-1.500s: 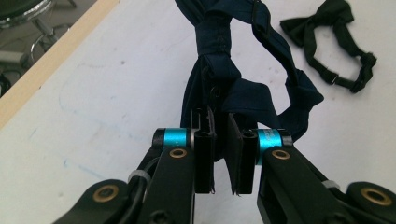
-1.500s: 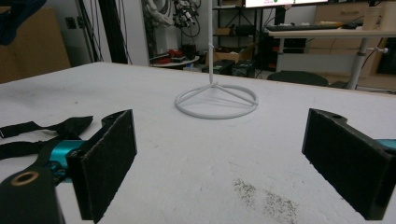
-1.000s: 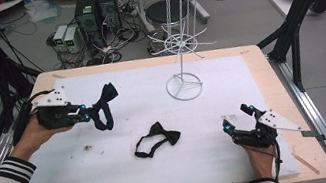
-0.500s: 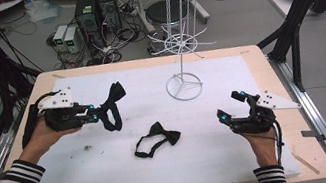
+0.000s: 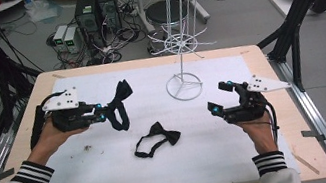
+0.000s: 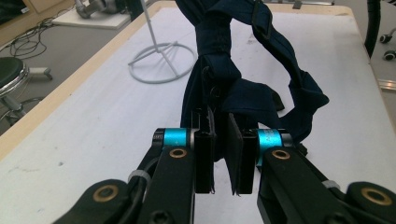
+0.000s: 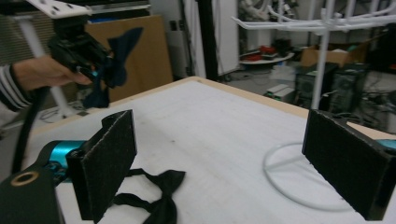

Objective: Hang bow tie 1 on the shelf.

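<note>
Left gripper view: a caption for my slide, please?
Left claw shut on a dark blue bow tie, lifted above the white mat.

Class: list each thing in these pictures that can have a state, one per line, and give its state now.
Left gripper: shut on navy bow tie, lifted off table.
Right gripper: open, empty.
Black bow tie: lying flat on white mat.
White wire rack: upright, hooks bare.
</note>
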